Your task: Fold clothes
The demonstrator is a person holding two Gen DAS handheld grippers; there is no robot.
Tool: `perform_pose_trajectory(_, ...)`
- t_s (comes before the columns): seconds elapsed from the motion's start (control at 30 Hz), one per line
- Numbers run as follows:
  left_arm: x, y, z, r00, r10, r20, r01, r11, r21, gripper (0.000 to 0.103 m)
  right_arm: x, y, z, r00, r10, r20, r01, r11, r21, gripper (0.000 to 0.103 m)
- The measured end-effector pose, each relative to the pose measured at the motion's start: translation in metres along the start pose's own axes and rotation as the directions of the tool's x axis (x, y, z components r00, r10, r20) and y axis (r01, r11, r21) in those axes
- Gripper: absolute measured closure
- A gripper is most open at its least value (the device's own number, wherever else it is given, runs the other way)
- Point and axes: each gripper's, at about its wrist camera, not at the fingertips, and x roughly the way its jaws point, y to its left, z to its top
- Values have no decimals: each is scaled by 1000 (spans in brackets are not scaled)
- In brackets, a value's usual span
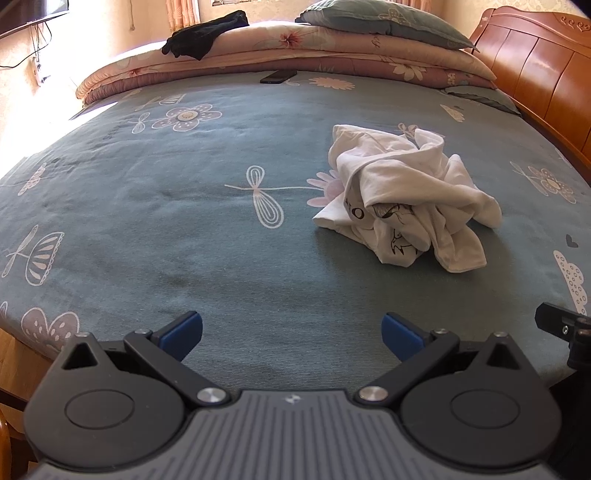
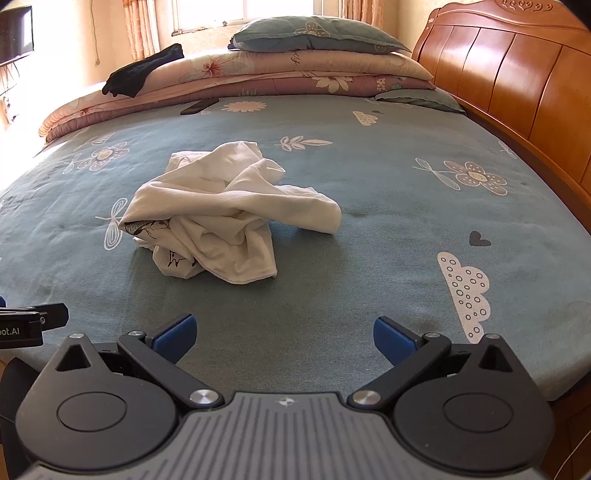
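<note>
A crumpled white T-shirt (image 1: 406,195) with a black line print lies bunched on the blue-green flowered bedsheet (image 1: 184,229). In the right wrist view the same white T-shirt (image 2: 229,210) sits left of centre on the bedsheet (image 2: 369,221). My left gripper (image 1: 291,336) hovers over the near edge of the bed, open, with nothing between its blue pads; the shirt is ahead and to its right. My right gripper (image 2: 282,334) is also open and empty, with the shirt ahead and slightly left. Neither gripper touches the shirt.
Folded pink quilts (image 2: 240,77) with a grey-green pillow (image 2: 317,33) are stacked at the far side. A black garment (image 2: 144,72) lies on the quilts and a dark phone (image 2: 199,106) lies beside them. The wooden headboard (image 2: 517,81) runs along the right.
</note>
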Motion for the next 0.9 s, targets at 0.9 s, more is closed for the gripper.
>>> perform_pose_trajectory(0.9,1,1,-1,1000,-4,-1,4,1000,1,0,-1,2,0,1000,3,-2,-3,1000,-10,0)
